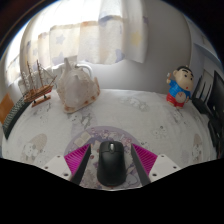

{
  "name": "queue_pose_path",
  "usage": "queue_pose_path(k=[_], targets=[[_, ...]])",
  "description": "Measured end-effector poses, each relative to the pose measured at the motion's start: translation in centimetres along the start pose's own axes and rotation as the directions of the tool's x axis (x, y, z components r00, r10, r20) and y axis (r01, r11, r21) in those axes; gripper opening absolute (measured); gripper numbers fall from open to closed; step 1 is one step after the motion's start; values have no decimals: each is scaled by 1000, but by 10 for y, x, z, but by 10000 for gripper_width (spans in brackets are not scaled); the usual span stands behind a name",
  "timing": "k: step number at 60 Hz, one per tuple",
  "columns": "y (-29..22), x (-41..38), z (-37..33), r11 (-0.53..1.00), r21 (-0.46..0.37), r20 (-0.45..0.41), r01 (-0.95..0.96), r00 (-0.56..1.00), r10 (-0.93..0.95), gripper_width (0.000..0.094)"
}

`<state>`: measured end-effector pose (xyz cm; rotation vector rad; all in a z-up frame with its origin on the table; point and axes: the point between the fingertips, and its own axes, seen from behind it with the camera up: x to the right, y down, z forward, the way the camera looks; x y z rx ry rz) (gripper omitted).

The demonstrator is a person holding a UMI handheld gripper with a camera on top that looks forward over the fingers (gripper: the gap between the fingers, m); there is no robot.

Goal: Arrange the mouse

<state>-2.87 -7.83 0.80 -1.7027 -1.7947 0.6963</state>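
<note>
White cloth with a faint pale pattern covers the table [120,115] that fills the middle of the frame, and sheer curtains [75,30] hang along the window behind it, glowing with daylight. At the upper left of the table stands a small model ship [39,85] on a dark base, and just right of it sits a cream-coloured bag [75,87] with a handle on top. At the right side of the frame a cartoon boy figure [180,85] in a red top and blue trousers stands near the table's far edge, with something dark beyond it that I cannot make out. At the bottom centre, my gripper [111,162] holds the black mouse [110,160]: it lies lengthwise between my pink pads [76,158], and both fingers look pressed against its sides, clamped on it.
</note>
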Motion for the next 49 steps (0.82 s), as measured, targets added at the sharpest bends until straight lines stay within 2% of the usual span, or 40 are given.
queue_pose_path(k=[1, 12, 24, 37, 41, 49], targets=[[-3, -3, -6, 1000, -7, 9, -9, 1000, 9, 867], [-27, 8, -127, 992, -108, -20, -66, 998, 65, 855], [-35, 7, -246, 991, -85, -3, -105, 995, 105, 854], [-37, 20, -266, 995, -40, -38, -93, 995, 92, 854], [-31, 20, -266, 995, -56, -54, -80, 996, 77, 864], [-26, 13, -269, 995, -59, -34, -80, 996, 78, 864]])
